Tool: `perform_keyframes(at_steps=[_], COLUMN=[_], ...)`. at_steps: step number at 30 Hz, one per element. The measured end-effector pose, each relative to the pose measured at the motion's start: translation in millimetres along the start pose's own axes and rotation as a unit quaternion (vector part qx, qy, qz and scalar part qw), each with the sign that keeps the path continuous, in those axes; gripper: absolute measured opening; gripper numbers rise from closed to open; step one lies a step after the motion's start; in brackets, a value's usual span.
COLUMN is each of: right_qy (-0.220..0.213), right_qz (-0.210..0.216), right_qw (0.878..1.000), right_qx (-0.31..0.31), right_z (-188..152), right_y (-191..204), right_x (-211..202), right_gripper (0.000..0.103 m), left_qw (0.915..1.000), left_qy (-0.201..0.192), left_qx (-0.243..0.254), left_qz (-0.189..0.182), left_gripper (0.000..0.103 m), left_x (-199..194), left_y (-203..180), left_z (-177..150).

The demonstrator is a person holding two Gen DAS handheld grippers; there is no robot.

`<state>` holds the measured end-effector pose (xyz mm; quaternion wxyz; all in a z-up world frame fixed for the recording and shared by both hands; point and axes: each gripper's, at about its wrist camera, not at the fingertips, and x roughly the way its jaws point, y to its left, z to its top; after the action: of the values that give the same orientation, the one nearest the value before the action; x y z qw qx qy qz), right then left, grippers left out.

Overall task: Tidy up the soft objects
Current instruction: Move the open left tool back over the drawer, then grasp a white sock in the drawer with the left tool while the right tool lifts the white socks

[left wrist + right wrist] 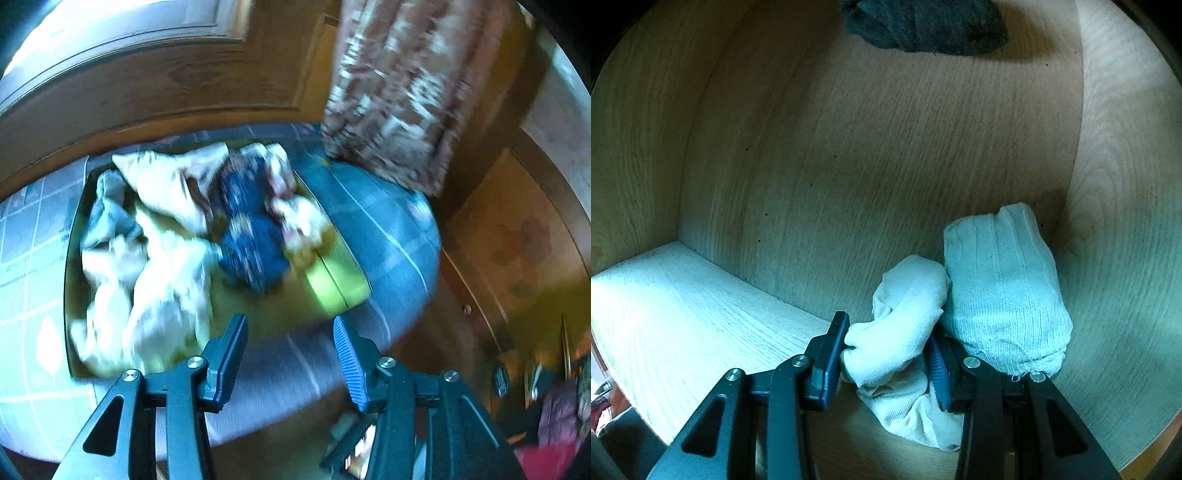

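The right gripper (886, 354) is inside a wooden drawer (849, 166) and its fingers are closed around a rolled white sock (905, 306), which rests on the drawer bottom. This sock touches a second, ribbed white sock bundle (1001, 288) just beside it on the right. A dark grey sock (923, 26) lies at the far end, well apart. The left gripper (291, 354) has its fingers spread and holds nothing; it hangs above a bed (388, 236), near a green tray (340, 280) with white clothes (162, 258) and a blue garment (251, 236), all blurred
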<state>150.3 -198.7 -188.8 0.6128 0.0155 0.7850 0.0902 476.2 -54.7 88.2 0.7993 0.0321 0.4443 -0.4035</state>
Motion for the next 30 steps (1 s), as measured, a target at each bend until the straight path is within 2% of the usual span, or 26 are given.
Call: perform_keyframes(at_steps=[8, 12, 16, 20, 23, 28, 30], right_qy=[0.002, 0.002, 0.001, 0.001, 0.002, 0.005, 0.001], right_qz=[-0.001, -0.001, -0.001, -0.001, -0.002, -0.011, -0.017], right_qw=[1.0, 1.0, 1.0, 1.0, 1.0, 1.0, 1.0], right_qx=[0.0, 0.0, 0.001, 0.0, 0.001, -0.002, -0.002], right_z=[1.4, 1.6, 1.4, 1.3, 1.4, 1.3, 0.9], right_y=[-0.8, -0.7, -0.5, -0.6, -0.7, 0.4, 0.8], right_x=[0.6, 0.3, 0.8, 0.9, 0.8, 1.9, 1.4], right_gripper=[0.041, 0.041, 0.041, 0.041, 0.04, 0.038, 0.034], left_qw=[0.9979, 0.9951, 0.9897, 0.9847, 0.9817, 0.978, 0.9777], left_qy=[0.061, 0.098, 0.135, 0.156, 0.166, 0.181, 0.182], left_qx=[0.024, -0.002, -0.008, -0.03, -0.046, -0.058, -0.058], left_qz=[0.002, 0.01, 0.045, 0.073, 0.082, 0.085, 0.087], left_gripper=[0.049, 0.049, 0.049, 0.051, 0.06, 0.061, 0.061], left_x=[-3.5, 9.7, 33.6, 53.3, 68.3, 88.0, 92.7], left_y=[-0.4, 11.2, 17.9, 27.1, 31.1, 29.8, 28.4], left_z=[-78.3, -112.4, -138.0, -149.9, -153.6, -157.4, -158.4])
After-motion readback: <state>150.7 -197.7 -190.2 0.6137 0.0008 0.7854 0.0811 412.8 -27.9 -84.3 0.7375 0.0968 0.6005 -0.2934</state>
